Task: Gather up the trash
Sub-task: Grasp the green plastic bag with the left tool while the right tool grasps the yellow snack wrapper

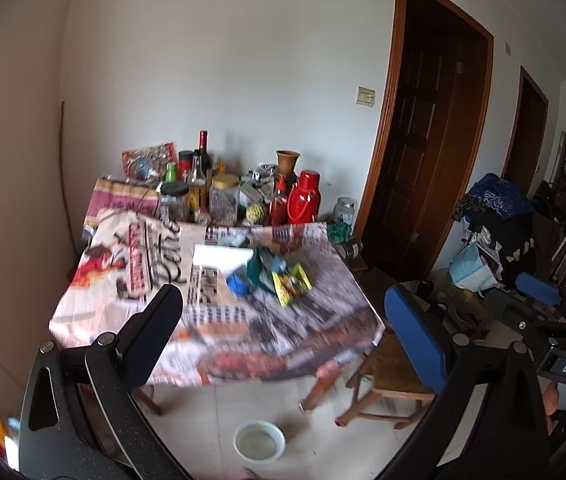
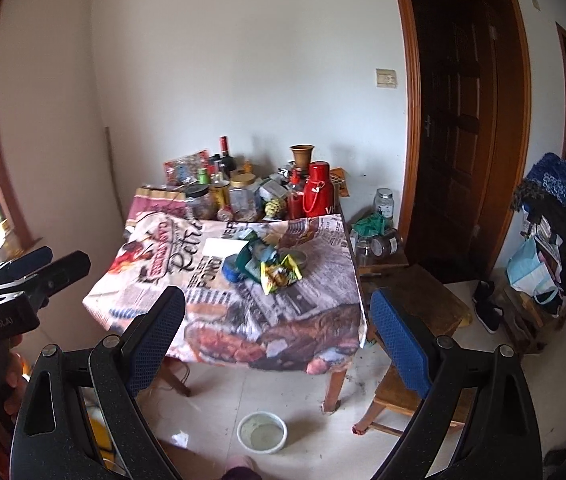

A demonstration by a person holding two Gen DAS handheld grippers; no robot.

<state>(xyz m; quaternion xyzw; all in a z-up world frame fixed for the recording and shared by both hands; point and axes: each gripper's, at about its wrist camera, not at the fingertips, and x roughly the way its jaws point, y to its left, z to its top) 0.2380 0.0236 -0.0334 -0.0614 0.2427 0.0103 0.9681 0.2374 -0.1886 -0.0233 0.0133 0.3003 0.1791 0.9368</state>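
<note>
A pile of trash lies mid-table on a printed cloth (image 1: 219, 320): a yellow-green snack wrapper (image 1: 291, 283), green wrappers (image 1: 261, 268), a blue scrap (image 1: 238, 285) and a white box (image 1: 221, 257). The same pile shows in the right wrist view, with the yellow wrapper (image 2: 279, 276) and a round tin (image 2: 297, 258). My left gripper (image 1: 283, 304) is open and empty, held well short of the table. My right gripper (image 2: 277, 308) is open and empty, also short of the table. The left gripper (image 2: 55, 266) shows at the left of the right wrist view.
Bottles, jars and a red thermos (image 1: 303, 203) crowd the table's far edge. A white bowl (image 1: 259, 441) sits on the floor in front. A wooden stool (image 1: 387, 372) stands to the right, with dark doors and a clothes heap (image 2: 559, 216) beyond.
</note>
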